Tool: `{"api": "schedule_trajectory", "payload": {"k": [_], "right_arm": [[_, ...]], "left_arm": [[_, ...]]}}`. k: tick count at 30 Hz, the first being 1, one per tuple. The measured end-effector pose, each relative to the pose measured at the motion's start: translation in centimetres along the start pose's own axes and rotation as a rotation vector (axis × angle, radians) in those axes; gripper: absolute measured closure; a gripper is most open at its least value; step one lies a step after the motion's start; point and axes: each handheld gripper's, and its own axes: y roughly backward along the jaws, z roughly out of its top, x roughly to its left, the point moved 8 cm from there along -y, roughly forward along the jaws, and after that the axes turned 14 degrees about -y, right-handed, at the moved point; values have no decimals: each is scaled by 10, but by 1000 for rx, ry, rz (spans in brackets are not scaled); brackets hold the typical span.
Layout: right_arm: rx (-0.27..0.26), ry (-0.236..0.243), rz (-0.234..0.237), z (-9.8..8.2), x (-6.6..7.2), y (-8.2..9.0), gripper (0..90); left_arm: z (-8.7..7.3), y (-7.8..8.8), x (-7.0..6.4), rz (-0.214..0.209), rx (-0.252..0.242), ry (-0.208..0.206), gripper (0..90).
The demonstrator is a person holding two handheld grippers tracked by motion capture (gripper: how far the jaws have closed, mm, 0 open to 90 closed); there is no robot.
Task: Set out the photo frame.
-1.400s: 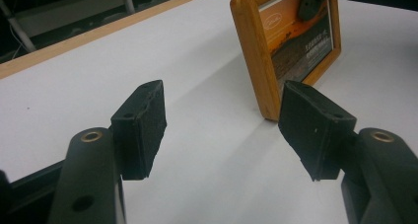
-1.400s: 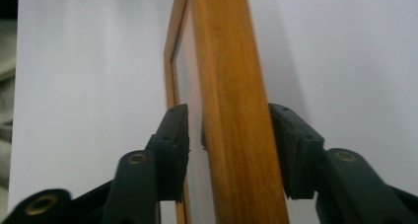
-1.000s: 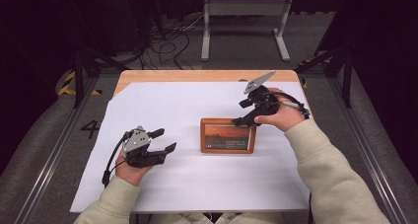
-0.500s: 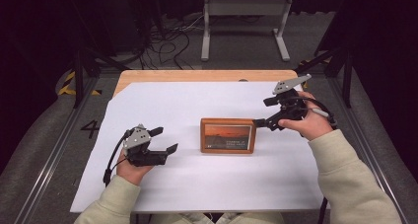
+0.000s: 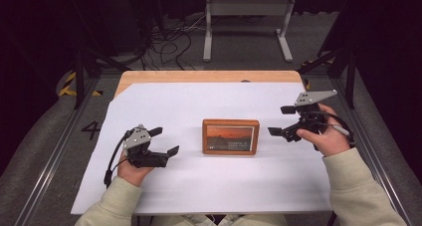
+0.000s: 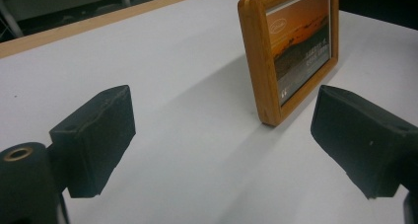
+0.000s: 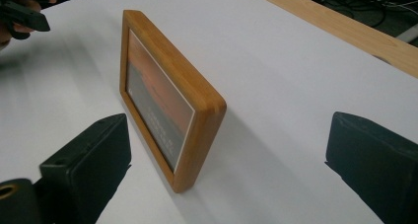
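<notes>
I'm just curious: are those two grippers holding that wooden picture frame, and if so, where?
Nothing is held. The left gripper and right gripper are both open, apart from the picture frame, which stands by itself on the white sheet.

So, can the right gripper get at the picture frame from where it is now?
Probably yes. The right gripper is open and empty, pointing at the right end of the picture frame, which stands upright on the white sheet. Nothing lies between them.

Wooden table (image 5: 199, 76) covered by a white sheet (image 5: 174, 106), with a wooden picture frame (image 5: 230, 136) standing upright on the sheet near its middle.
</notes>
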Motion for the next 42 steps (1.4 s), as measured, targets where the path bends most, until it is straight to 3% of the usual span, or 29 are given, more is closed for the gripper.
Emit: {"api": "schedule_trajectory", "payload": {"k": [2,3,6,14,23,29,33,42], "right_arm": [[-19,-11,-18,-5,-3,3,40],[-59,-26,-33,-8,-4,5,39],[-107,-55,-41,-20,-4,4,38],[-121,-82,-71,-56,-13,-6,38],[-188,-91,-91,-74,-20,-4,35],[-193,-74,-106,-89,-24,-10,35],[-220,-82,-162,-93,-34,-15,27],[-172,-65,-209,-105,-36,-29,27]], "left_arm": [[0,2,1,3,-2,4,104],[0,2,1,5,-2,3,103],[-2,2,-2,-1,9,-1,104],[-6,7,-3,-2,10,3,98],[-10,8,-4,-3,13,14,98],[-11,8,-4,-5,13,12,98],[-11,7,-3,-6,15,14,97],[-15,4,-2,-16,25,31,96]]}}
